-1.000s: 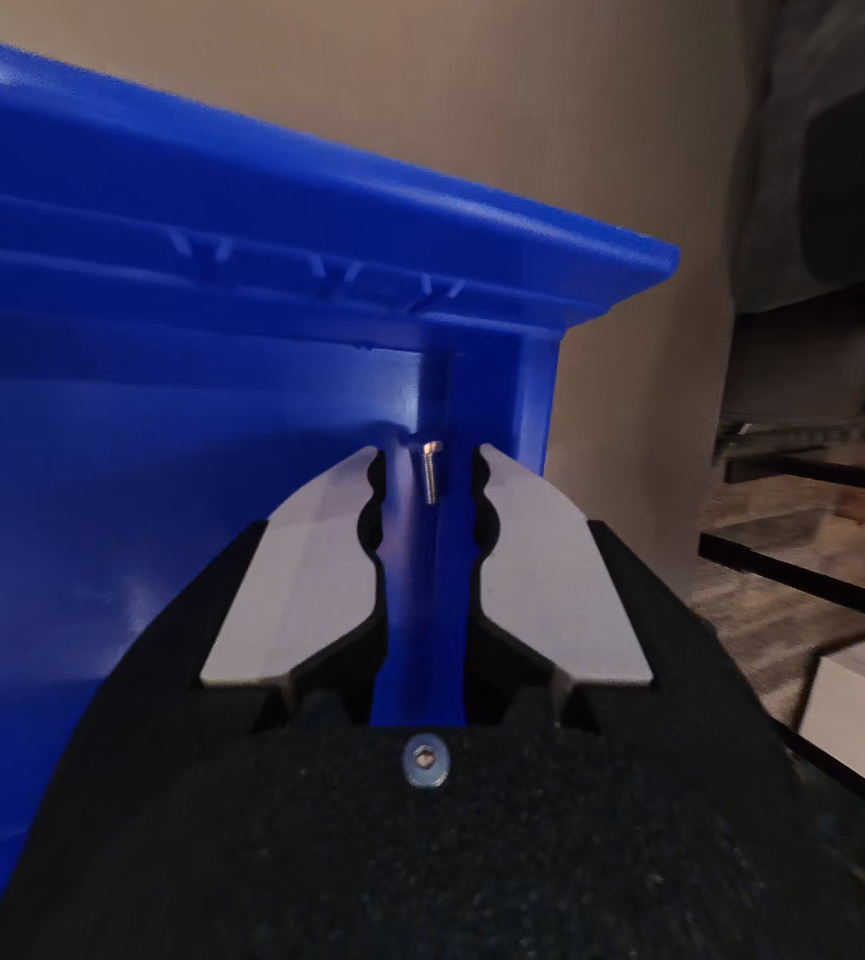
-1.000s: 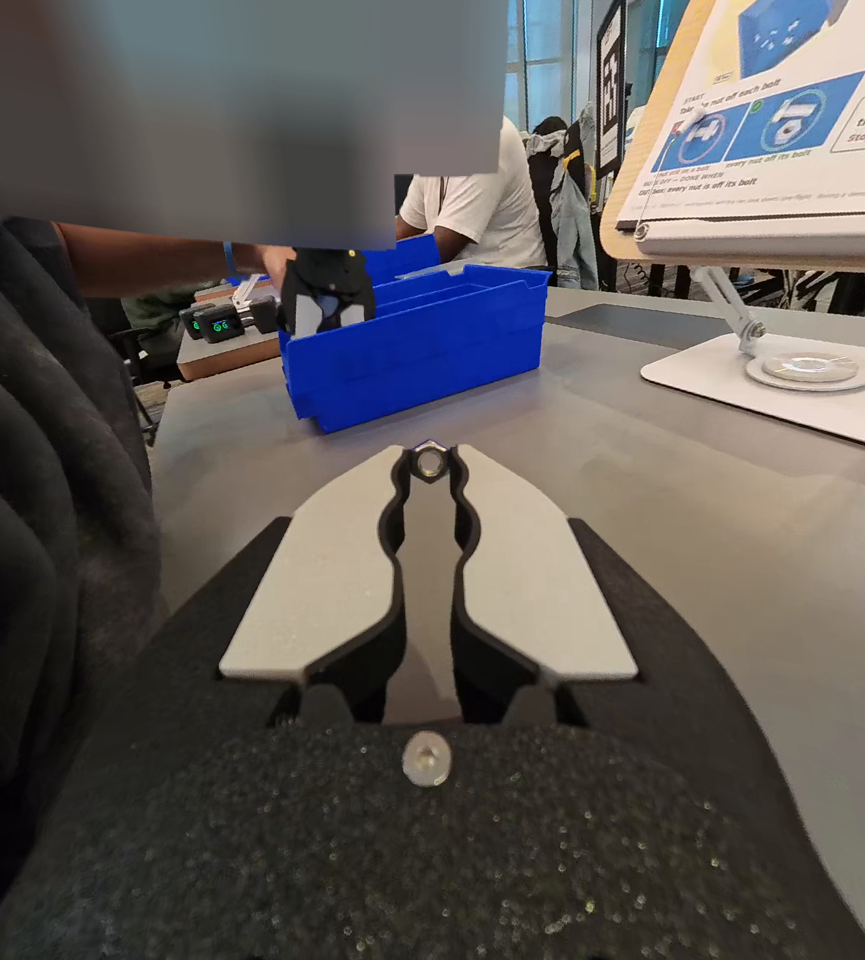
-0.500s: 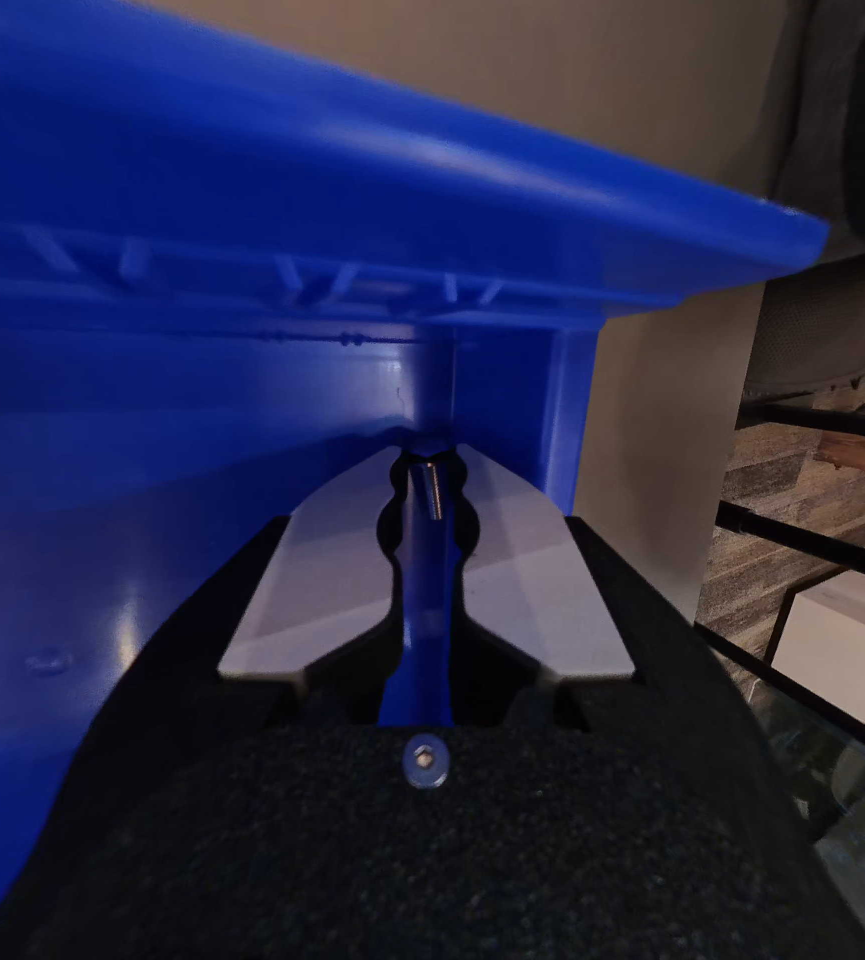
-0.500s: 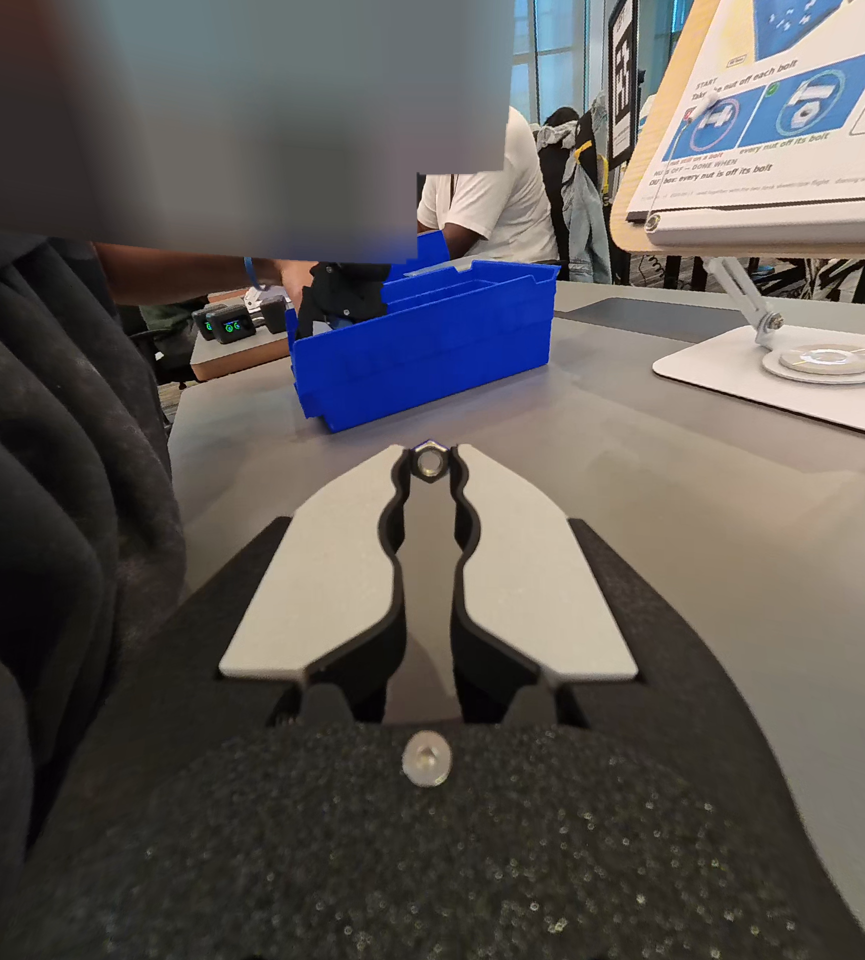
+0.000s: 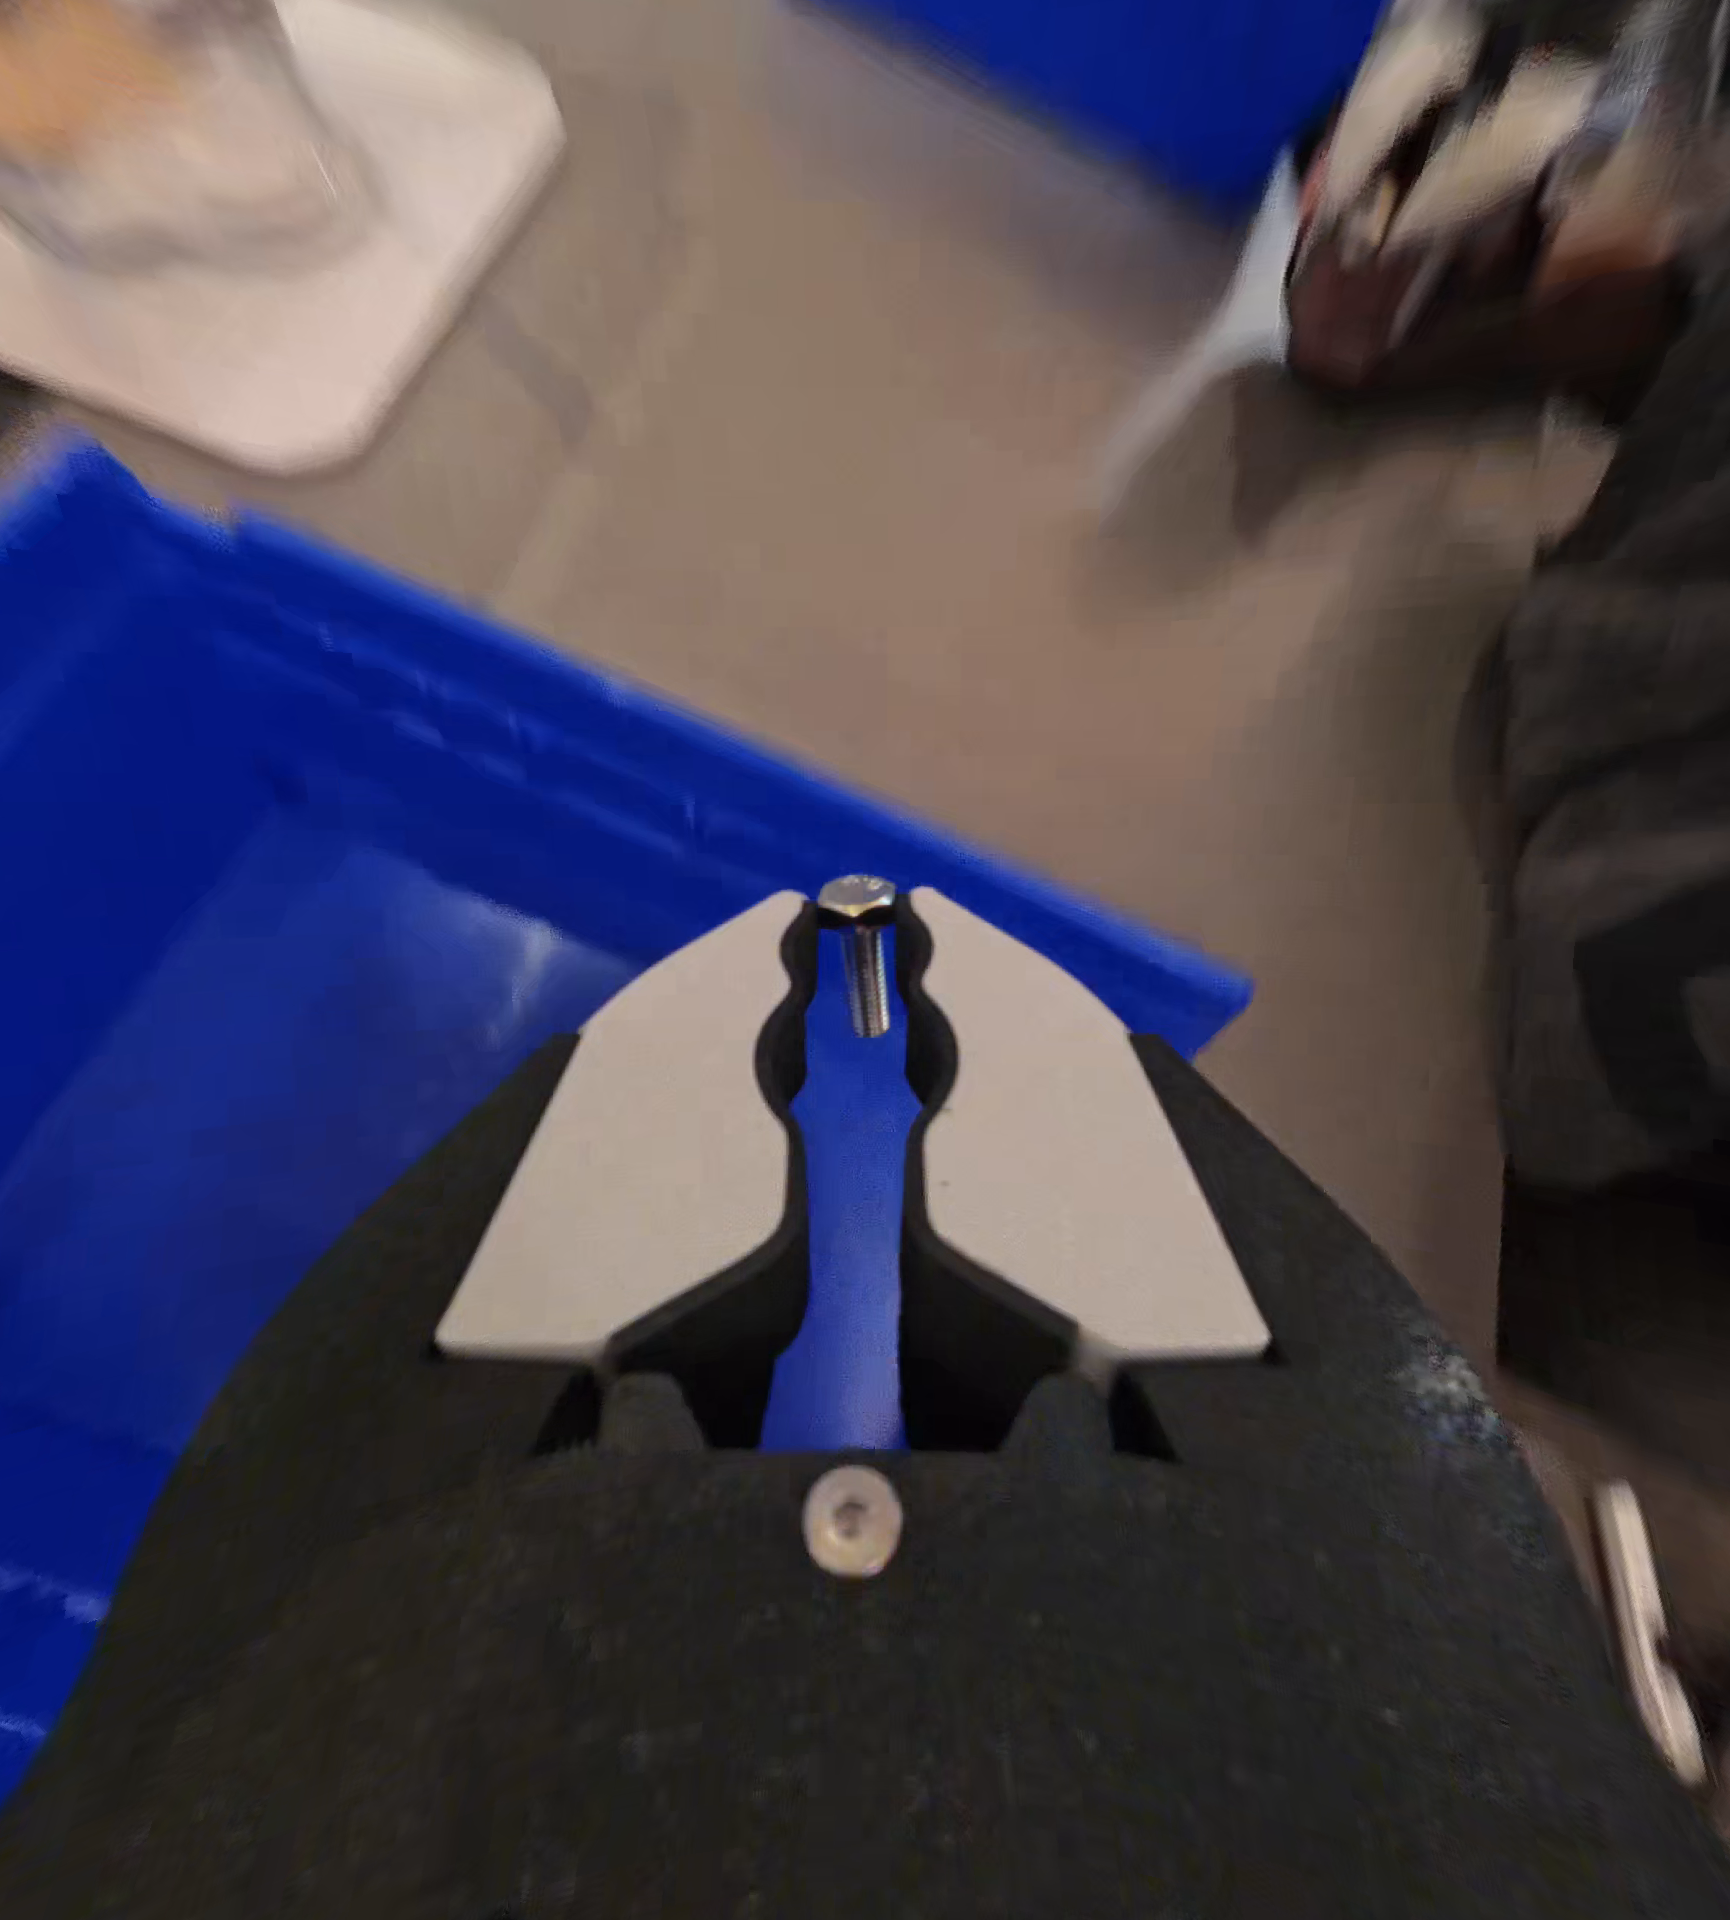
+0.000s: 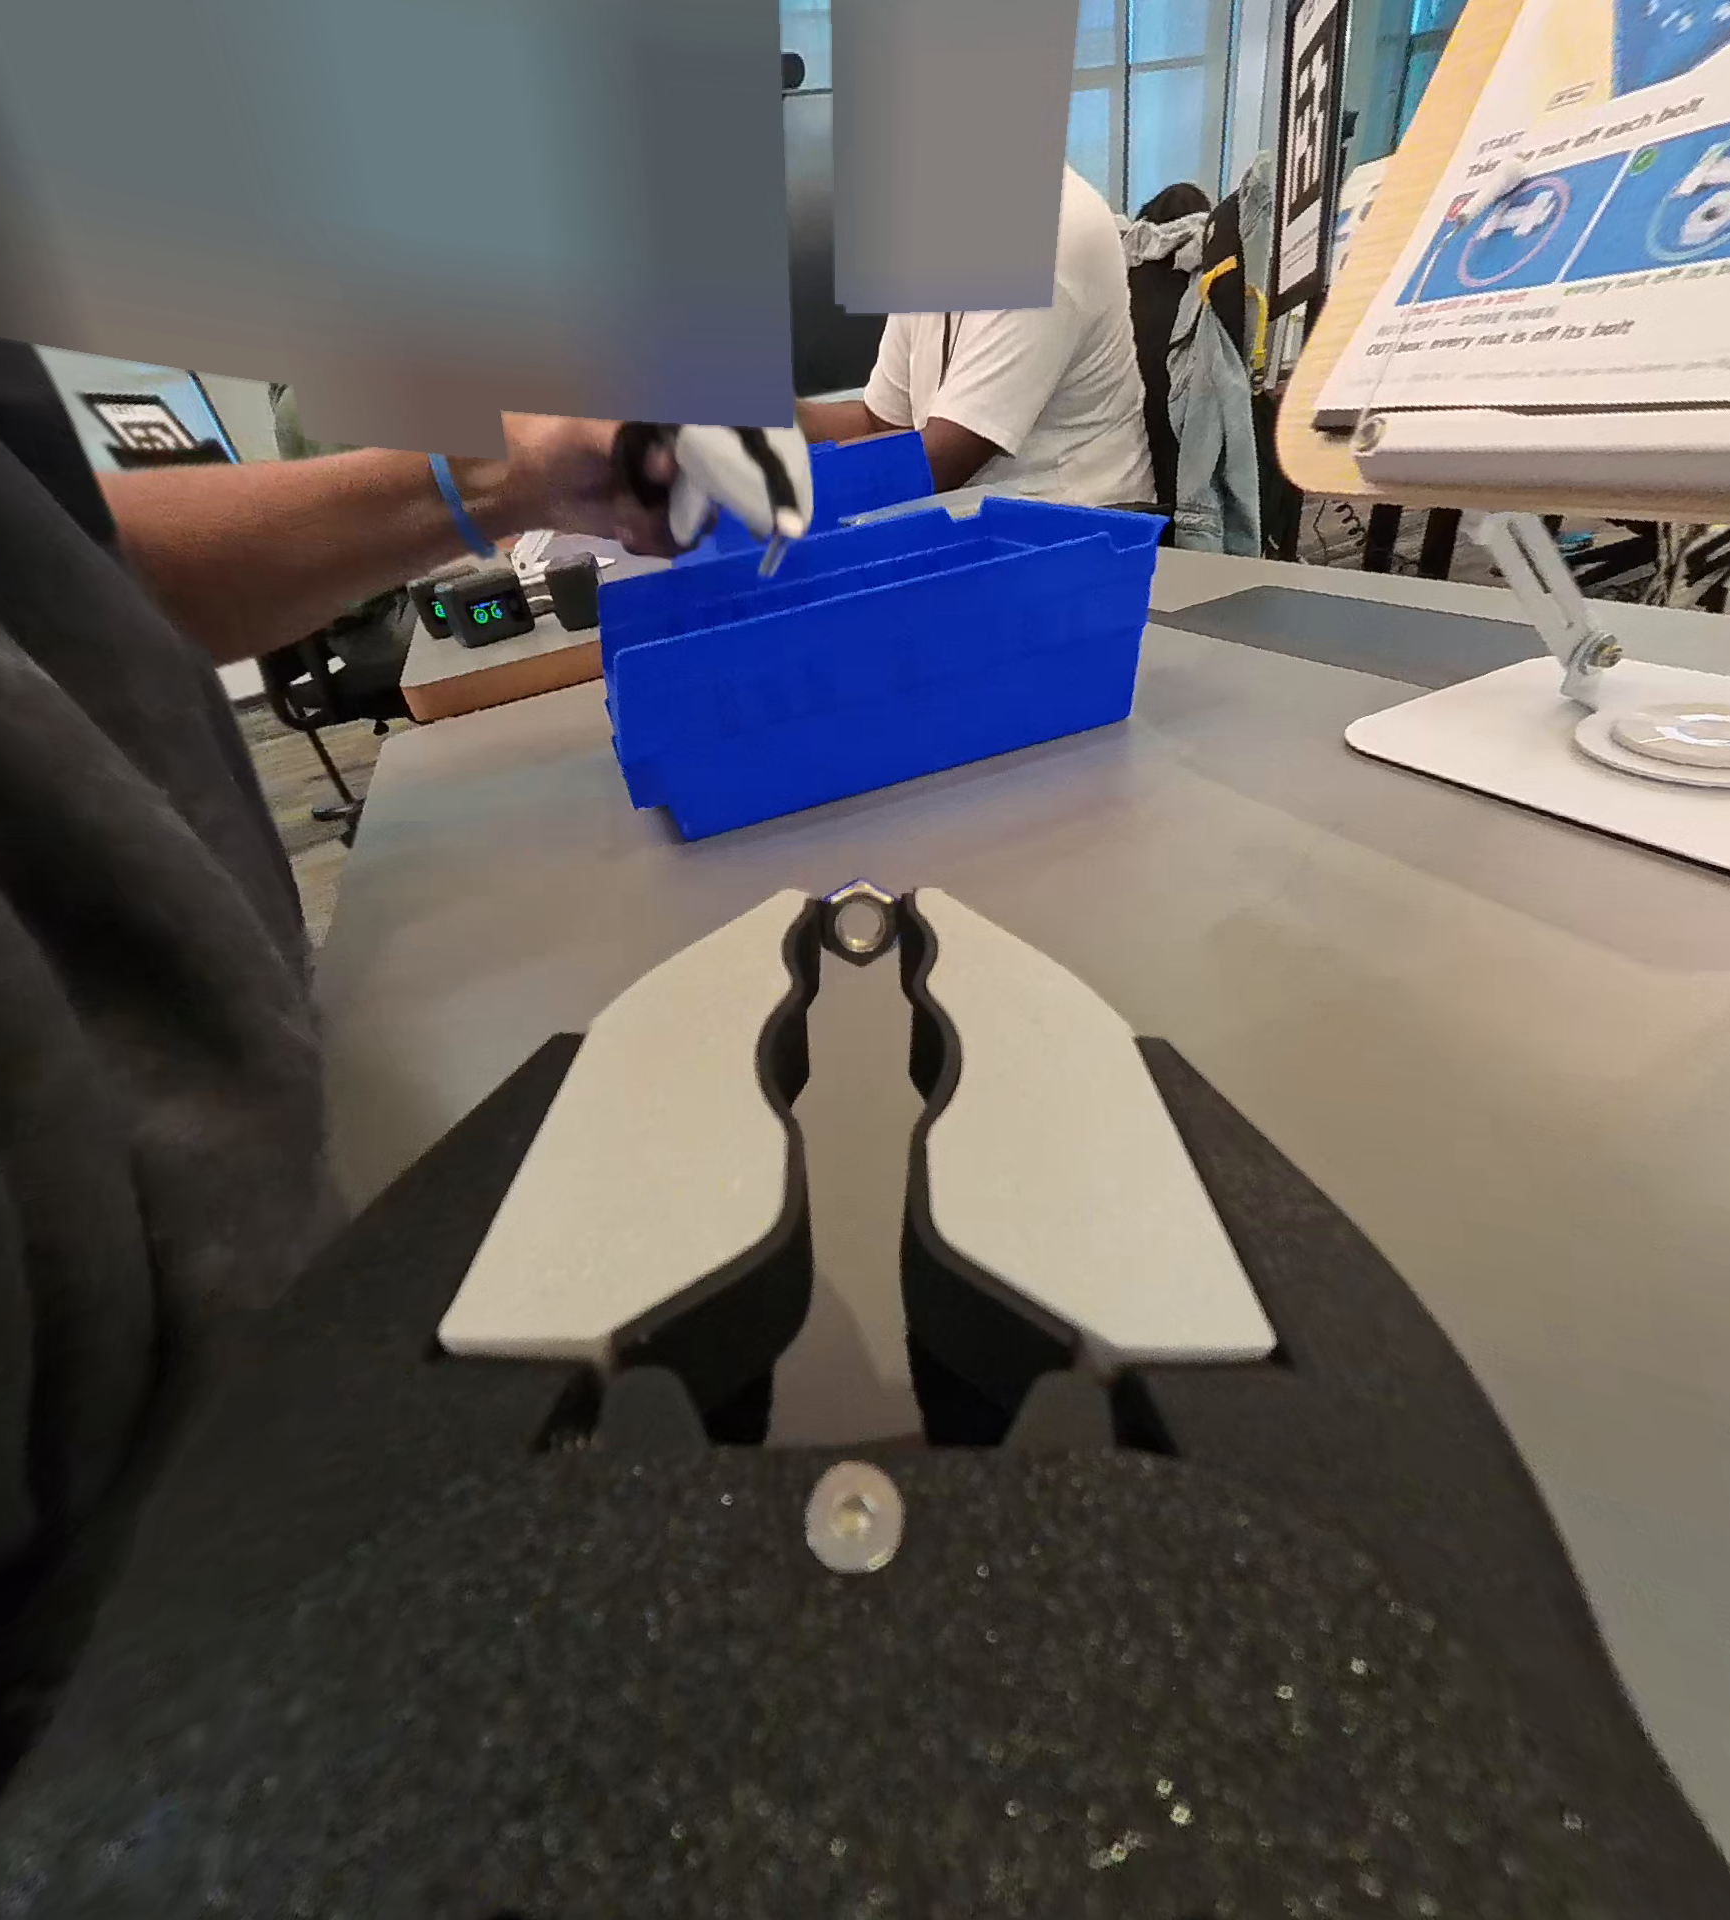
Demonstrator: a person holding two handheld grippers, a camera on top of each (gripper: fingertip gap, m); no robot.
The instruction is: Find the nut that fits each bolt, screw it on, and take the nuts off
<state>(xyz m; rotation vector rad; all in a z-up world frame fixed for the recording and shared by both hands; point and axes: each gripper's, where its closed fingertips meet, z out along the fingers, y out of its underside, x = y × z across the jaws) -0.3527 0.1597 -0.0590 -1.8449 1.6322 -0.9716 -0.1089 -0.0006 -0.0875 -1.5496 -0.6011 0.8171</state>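
My left gripper (image 5: 859, 912) is shut on a small silver bolt (image 5: 863, 966), held by its hex head with the threaded shank pointing back toward the camera, above the near corner of the blue bin (image 5: 341, 790). In the right wrist view the left gripper (image 6: 773, 514) shows far off above the bin (image 6: 871, 675), with the bolt (image 6: 770, 556) hanging from its tips. My right gripper (image 6: 856, 920) is shut on a silver hex nut (image 6: 858, 925), its hole facing the camera, held over the grey table (image 6: 1360, 1039) in front of the bin.
A white stand base (image 6: 1567, 769) with an instruction board (image 6: 1588, 239) sits at the table's right. A second blue bin (image 6: 866, 478) stands behind the first. A person's dark sleeve (image 6: 61, 935) fills the left. People sit behind the table. The grippers' ends are close to 30 cm from one another.
My left gripper closed on the bolt in the bin's corner and lifted it up out of the bin. My right gripper keeps holding the nut, shifted slightly.
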